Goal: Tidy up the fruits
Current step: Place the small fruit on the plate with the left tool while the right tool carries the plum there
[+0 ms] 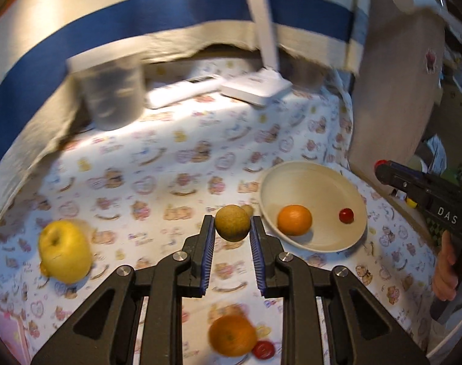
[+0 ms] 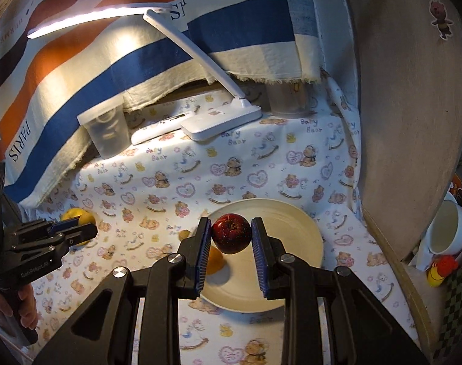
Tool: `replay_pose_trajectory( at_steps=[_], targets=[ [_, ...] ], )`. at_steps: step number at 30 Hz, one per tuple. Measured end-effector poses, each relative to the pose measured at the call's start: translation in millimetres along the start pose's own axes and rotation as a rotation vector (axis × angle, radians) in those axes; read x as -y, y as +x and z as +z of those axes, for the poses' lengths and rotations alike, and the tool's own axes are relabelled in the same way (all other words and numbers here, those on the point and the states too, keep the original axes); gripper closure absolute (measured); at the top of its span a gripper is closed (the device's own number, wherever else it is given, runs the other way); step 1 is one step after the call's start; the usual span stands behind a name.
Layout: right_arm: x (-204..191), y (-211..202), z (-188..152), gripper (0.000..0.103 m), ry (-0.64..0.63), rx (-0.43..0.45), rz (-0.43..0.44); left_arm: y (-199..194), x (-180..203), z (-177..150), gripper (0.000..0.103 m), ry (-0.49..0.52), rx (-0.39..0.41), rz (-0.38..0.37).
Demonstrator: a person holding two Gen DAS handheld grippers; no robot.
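Note:
My left gripper is shut on a small round brownish-green fruit, held above the patterned cloth just left of the cream plate. An orange and a cherry tomato lie in that plate. A yellow apple rests on the cloth at the left, and another orange with a red piece lies below the fingers. My right gripper is shut on a dark red apple over the plate. The plate's orange is half hidden behind its left finger.
A white desk lamp, a clear tub and a white remote stand at the back under a striped cloth. A wooden panel bounds the right side, with a white mug beyond. Another small brown fruit sits by the plate.

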State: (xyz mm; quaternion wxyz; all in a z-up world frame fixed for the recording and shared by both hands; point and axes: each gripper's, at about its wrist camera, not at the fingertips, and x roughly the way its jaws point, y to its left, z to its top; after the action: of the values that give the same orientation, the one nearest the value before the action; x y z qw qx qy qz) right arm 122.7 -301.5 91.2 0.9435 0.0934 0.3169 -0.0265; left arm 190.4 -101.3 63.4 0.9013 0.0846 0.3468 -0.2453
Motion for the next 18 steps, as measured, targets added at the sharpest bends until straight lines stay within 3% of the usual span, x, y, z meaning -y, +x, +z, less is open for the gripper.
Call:
replay_pose_trajectory(
  at_steps=[6,14,18],
  targets=[
    [27,21,-10,0.075,0.053,-0.056,0.001,34,42,-2,0.081,0.041,-0.109,-0.110],
    [48,26,-13,0.075,0.105,-0.109,0.019,65,90,-9,0.081,0.134,-0.175,-0.175],
    [45,41,-21,0.075,0.088,-0.191,0.018,77,103,-11,0.081,0.140,-0.206,-0.191]
  ],
)
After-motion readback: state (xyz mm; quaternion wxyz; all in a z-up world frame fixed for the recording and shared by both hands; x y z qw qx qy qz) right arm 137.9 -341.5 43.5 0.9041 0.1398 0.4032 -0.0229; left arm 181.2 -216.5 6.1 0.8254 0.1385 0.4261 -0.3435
